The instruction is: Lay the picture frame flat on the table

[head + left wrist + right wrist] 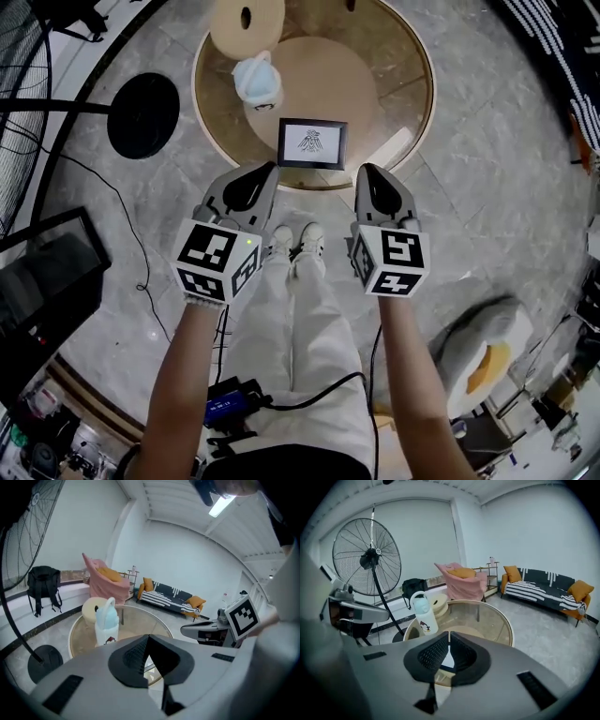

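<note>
The picture frame (312,142), black-edged with a white print, stands upright near the front edge of the round glass table (422,66). A pale blue bottle (257,82) stands behind it to the left. My left gripper (265,170) hovers just short of the frame's lower left corner, shut with nothing in its jaws. My right gripper (367,170) hangs off the frame's lower right, also shut and empty. In the left gripper view the jaws (148,637) meet, with the bottle (105,623) beyond them. The right gripper view shows its pads (449,633) together and the bottle (424,616).
A round beige stool (246,23) stands under the table's far side. A fan's black base (142,114) sits on the floor to the left, with cables trailing. The person's shoes (298,242) are just short of the table. A sofa (543,590) and a pink chair (461,583) stand further off.
</note>
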A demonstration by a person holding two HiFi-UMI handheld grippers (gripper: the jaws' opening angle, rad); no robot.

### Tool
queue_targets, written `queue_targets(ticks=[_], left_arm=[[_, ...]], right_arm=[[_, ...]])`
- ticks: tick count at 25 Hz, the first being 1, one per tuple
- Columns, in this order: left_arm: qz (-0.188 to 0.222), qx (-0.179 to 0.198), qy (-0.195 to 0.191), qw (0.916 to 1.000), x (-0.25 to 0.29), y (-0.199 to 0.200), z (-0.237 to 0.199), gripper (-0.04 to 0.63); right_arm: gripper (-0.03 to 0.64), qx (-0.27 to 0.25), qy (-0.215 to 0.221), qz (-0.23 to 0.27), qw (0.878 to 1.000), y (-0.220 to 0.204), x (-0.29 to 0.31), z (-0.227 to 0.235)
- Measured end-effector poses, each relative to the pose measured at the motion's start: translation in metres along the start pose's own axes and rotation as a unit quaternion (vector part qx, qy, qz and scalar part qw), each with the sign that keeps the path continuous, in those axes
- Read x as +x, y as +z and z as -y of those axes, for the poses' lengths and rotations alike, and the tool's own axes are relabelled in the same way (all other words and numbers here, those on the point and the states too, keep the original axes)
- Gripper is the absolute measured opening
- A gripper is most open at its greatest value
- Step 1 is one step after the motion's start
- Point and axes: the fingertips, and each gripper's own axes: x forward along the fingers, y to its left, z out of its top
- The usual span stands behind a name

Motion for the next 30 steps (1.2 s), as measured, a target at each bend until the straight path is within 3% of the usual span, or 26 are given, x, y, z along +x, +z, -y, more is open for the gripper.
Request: queue_targets(ticks=[10, 17, 30], left_arm=[[0.059, 0.05, -0.014, 0.9969, -0.07, 0.087, 0.048, 0.015], [0.111, 0.087, -0.027, 0.9897, -0.114, 0.146, 0.07, 0.015], [0.175, 0.114, -0.004, 0.9778, -0.186, 0.209, 0.08, 0.015]], right_arm=[[0.038, 0.018, 0.008, 0.087, 0.996, 0.097, -0.082, -0.022], [0.038, -0.004, 0.028, 0.152, 0.988, 0.161, -0.134, -0.044], [0.037, -0.058, 0.056, 0.206, 0.975, 0.219, -0.204, -0.076]])
